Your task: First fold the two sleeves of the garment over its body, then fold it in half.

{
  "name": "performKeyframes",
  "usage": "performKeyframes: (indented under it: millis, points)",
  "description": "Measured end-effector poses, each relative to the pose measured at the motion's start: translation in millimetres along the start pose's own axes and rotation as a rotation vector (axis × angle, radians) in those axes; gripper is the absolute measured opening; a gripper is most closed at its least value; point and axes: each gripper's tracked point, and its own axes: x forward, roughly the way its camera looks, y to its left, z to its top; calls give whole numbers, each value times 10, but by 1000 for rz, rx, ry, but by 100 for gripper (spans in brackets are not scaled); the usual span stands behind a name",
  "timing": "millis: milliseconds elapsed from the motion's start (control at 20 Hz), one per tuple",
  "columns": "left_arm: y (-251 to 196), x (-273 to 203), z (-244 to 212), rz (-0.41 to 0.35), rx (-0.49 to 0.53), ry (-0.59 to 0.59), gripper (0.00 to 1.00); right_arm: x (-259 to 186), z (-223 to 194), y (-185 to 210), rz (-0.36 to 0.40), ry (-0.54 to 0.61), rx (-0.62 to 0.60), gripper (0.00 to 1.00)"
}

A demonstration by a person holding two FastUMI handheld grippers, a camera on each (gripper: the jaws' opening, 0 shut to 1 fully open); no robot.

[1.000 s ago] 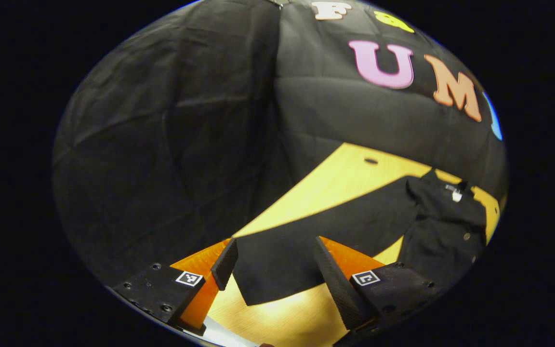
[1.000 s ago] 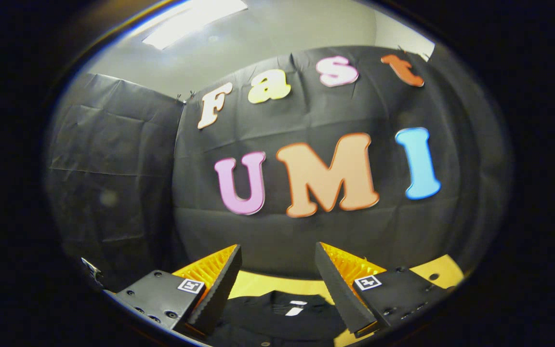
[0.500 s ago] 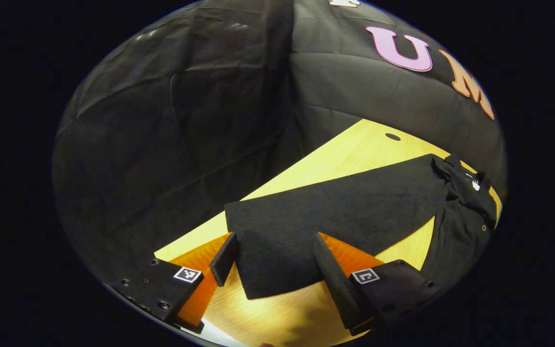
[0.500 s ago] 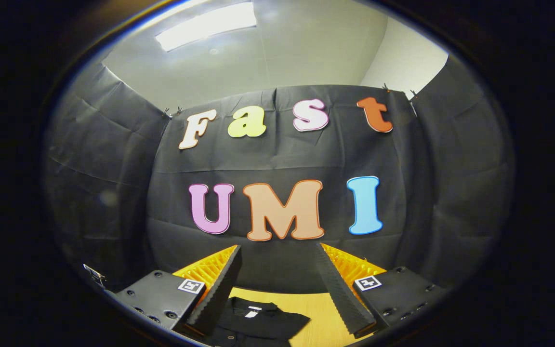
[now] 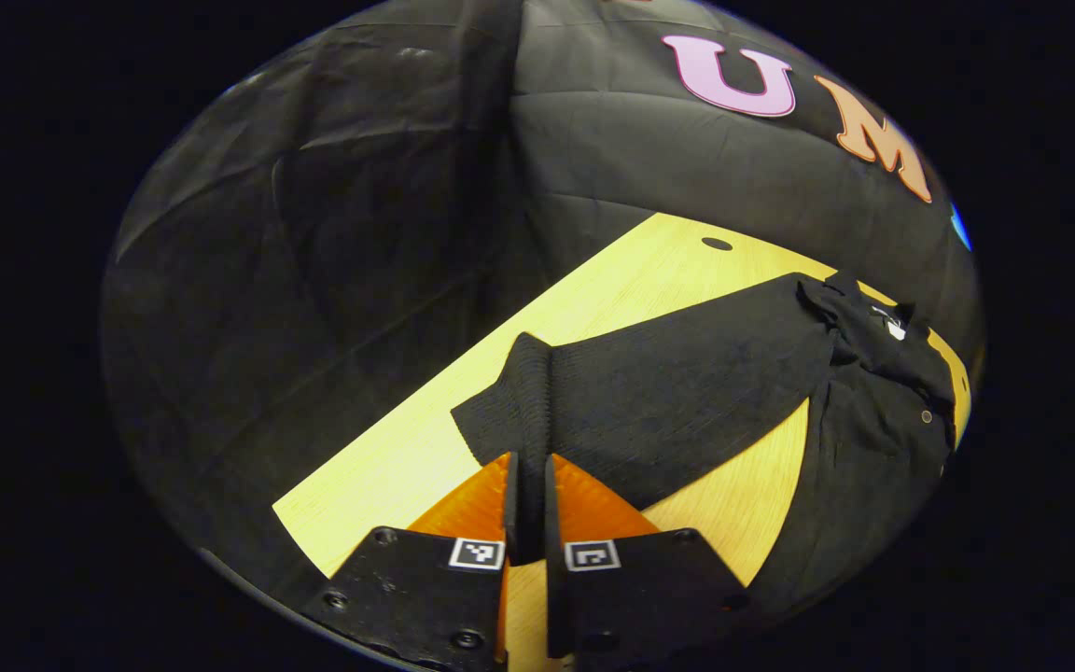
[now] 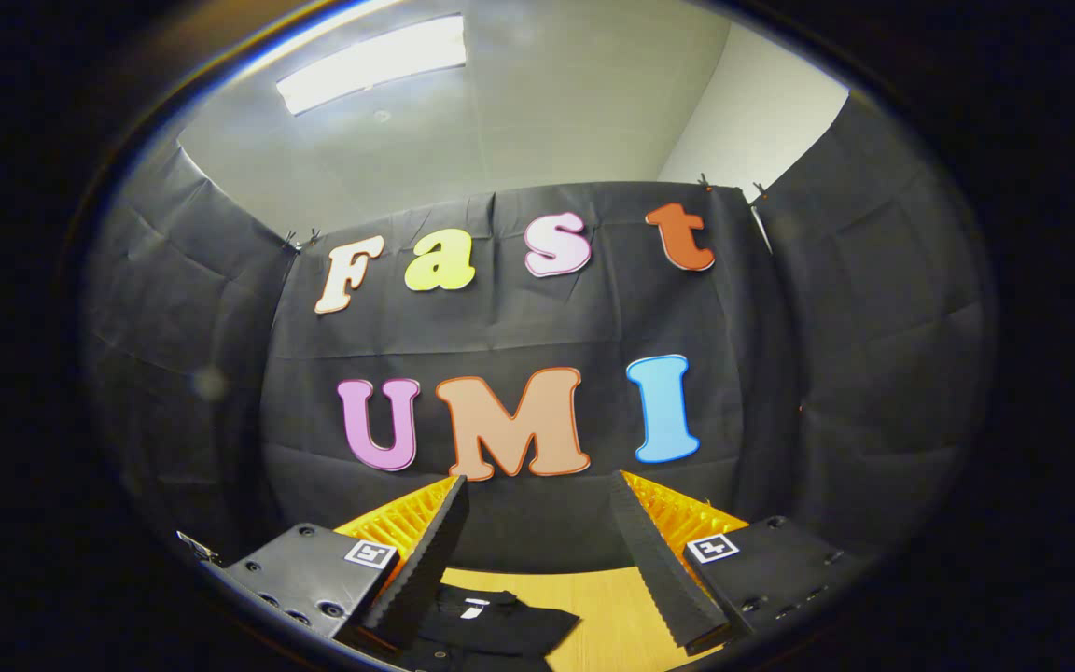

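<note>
A black long-sleeved garment (image 5: 873, 439) lies on the wooden table (image 5: 631, 280), its collar with a white label at the far right. One sleeve (image 5: 687, 373) stretches out flat toward me across the table. My left gripper (image 5: 528, 462) is shut on the cuff end of that sleeve, and the cloth bunches into a ridge just beyond the fingers. My right gripper (image 6: 537, 490) stands open and empty, held high and facing the back wall. Below it, the collar part of the garment (image 6: 491, 625) lies on the table (image 6: 612, 607).
The black cloth wall closes the booth behind and to the left of the table. A small dark hole (image 5: 717, 244) sits in the tabletop near the far edge. The table's left edge runs diagonally close to the cuff.
My left gripper has closed from open onto the sleeve cuff, which now puckers up. The right gripper tilted up slightly and stays open.
</note>
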Motion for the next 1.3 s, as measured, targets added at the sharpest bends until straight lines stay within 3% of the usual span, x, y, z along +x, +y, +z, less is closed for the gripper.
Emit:
performKeyframes:
  millis: [100, 300, 400, 600, 800, 900, 1150, 1300]
  points:
    - [-8, -27, 59, 9, -27, -6, 0, -103, 89, -214, -50, -20, -25, 93]
    - [-129, -113, 412, -27, -128, -77, 0, -328, 93, -609, -133, -12, -83, 96]
    - [-388, -120, 693, -84, -163, -100, 0, -405, 57, -810, -160, 2, -95, 94]
    - [-1098, -246, 1684, -205, -177, -271, 0, -510, -98, -1208, -183, 43, -100, 96]
    - [-2429, -530, 2492, -366, -55, -431, 0, -669, -267, -1651, -199, 89, -96, 96]
    - [-3200, -748, 2614, -459, 33, -475, 0, -788, -355, -1906, -222, 115, -91, 96]
    - [-4935, -1285, 2318, -689, 223, -484, 0, -1088, -479, -2556, -320, 161, -90, 97]
    - [-5552, -1412, 1882, -788, 322, -422, 0, -1348, -598, -2708, -338, 172, -60, 97]
